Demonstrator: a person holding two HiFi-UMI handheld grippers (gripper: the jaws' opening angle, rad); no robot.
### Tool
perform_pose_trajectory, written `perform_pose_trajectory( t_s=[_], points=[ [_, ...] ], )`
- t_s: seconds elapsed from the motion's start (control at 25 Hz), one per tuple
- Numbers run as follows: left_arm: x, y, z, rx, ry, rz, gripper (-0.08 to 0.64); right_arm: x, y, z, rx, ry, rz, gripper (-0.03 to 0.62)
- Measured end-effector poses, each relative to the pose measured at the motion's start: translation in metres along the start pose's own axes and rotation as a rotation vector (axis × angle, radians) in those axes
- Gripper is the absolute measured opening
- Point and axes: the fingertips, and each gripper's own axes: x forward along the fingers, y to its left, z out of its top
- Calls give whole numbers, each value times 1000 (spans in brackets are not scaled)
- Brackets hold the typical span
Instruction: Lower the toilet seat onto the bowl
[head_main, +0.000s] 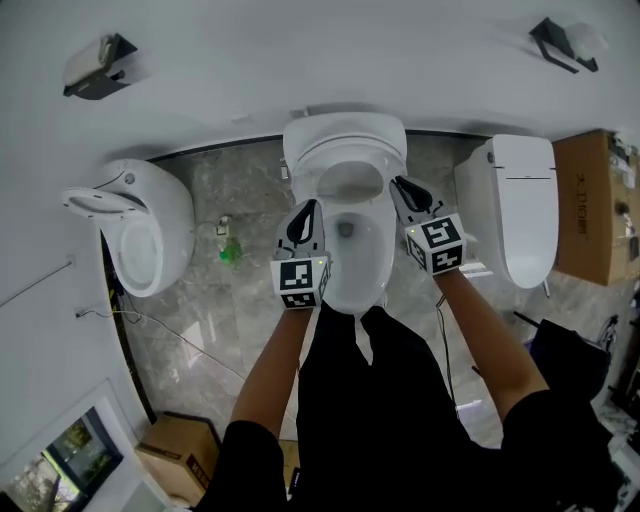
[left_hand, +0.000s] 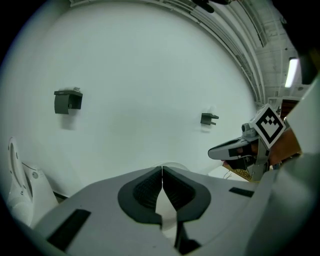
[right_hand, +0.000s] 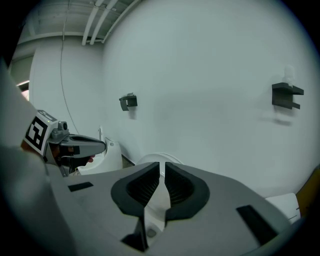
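A white toilet stands in the middle against the wall, its bowl (head_main: 352, 262) open to the head view. The seat (head_main: 348, 160) and lid are up at the back, tilted toward the wall. My left gripper (head_main: 308, 207) hangs over the bowl's left rim, shut and holding nothing. My right gripper (head_main: 396, 184) is at the right rim near the seat, also shut and holding nothing. In the left gripper view the closed pads (left_hand: 150, 190) point at the wall, with the right gripper (left_hand: 235, 149) off to the side. The right gripper view shows the seat's top edge (right_hand: 159, 158) just beyond the pads.
Another white toilet (head_main: 140, 225) stands at the left and a closed one (head_main: 525, 205) at the right. A cardboard box (head_main: 598, 205) is at the far right. A small green object (head_main: 230, 250) lies on the marble floor. Dark brackets (head_main: 95, 68) hang on the wall.
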Motion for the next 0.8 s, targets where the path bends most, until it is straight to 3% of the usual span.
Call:
perform_pose_trajectory(
  t_s=[0.64,0.8],
  points=[
    [92,31,-27,94,77,-96,15,75,-45,-37,-17,111,-91,38],
    [111,39,-33,82,94,-81,18,89,-53,-43,-6,122,-97,62]
  ],
)
